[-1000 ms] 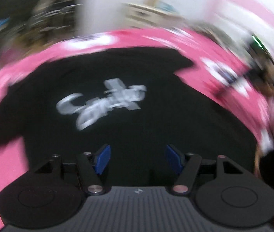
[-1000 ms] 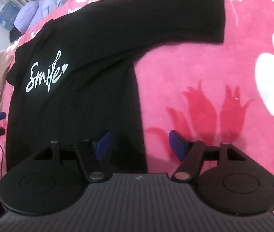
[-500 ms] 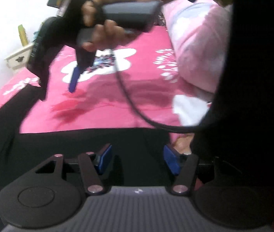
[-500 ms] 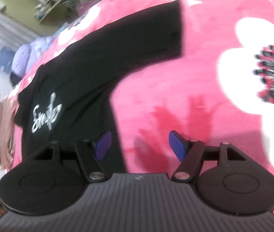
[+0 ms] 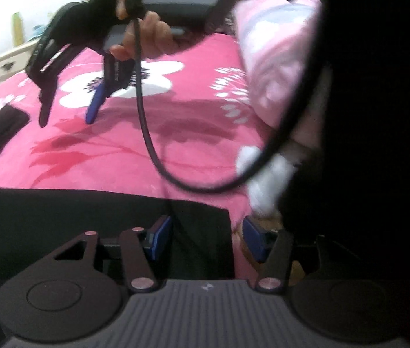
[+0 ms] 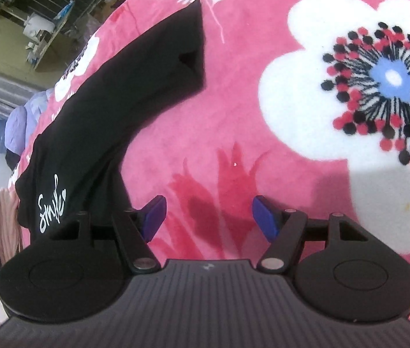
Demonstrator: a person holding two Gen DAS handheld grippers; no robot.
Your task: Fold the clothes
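Both tongs now sit low over the black shirt [image 6: 94, 133]: left tongs [image 5: 206, 239], narrowing, straddle its hem corner ungripped; right tongs [image 6: 206, 217] gape wide beside the sleeve [image 6: 176, 52].

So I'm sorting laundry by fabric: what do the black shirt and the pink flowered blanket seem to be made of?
The black long-sleeved shirt with white "Smile" lettering looks like soft matte knit, perhaps cotton: it drapes limply without shine. The pink flowered blanket looks like plush fleece: a fuzzy nap blurs its printed edges.
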